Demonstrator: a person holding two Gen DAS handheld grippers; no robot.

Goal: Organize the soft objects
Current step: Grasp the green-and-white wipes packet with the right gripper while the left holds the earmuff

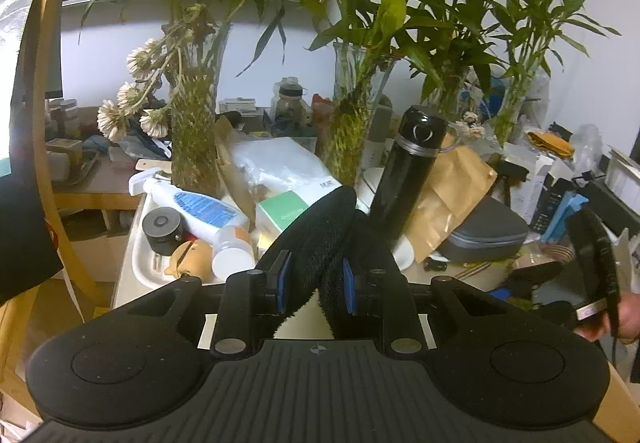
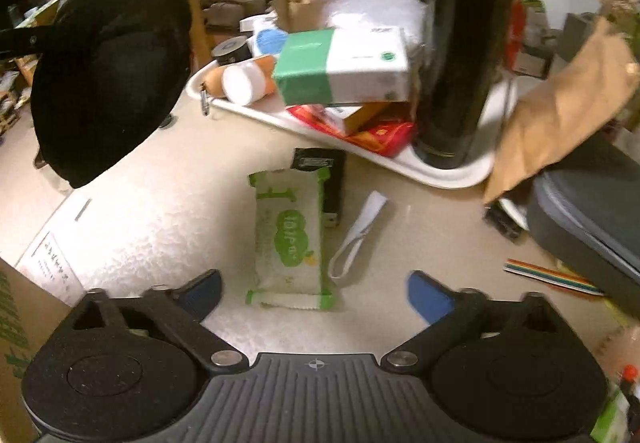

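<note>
Between the spread jaws of the right gripper [image 2: 314,297] and just ahead of them, a wet-wipe pack [image 2: 291,239] is seen lying flat and lengthwise on the pale countertop [image 2: 160,219]; nothing is pressed by the blue pads [image 2: 430,301], which stand wide with the near crimped end of the pack between them. The pack is judged light, soft and yielding, with a slick film wrapper — a pinch across its middle, where the filling is thickest, would probably hold better than one on the thin sealed ends, which may slip or crumple. A white strap loop [image 2: 356,239] is laid just right of the pack, and a dark flat box [image 2: 326,183] is partly tucked under its far end, so a low closing could catch either. In the left gripper [image 1: 316,275] a black fuzzy fabric piece [image 1: 316,227] is clamped by narrow jaws; it appears limp and light, and it hangs at the upper left of the right wrist view. Farther on, a white tray [image 2: 452,173] is crowded with a green-and-white box [image 2: 344,67], a black flask [image 2: 464,55] and a brown paper bag [image 2: 560,115], with a grey zip case [image 2: 588,219] to the right. Beyond, 3 glass vases of bamboo [image 1: 352,115] are set before a white wall in a cluttered room.
</note>
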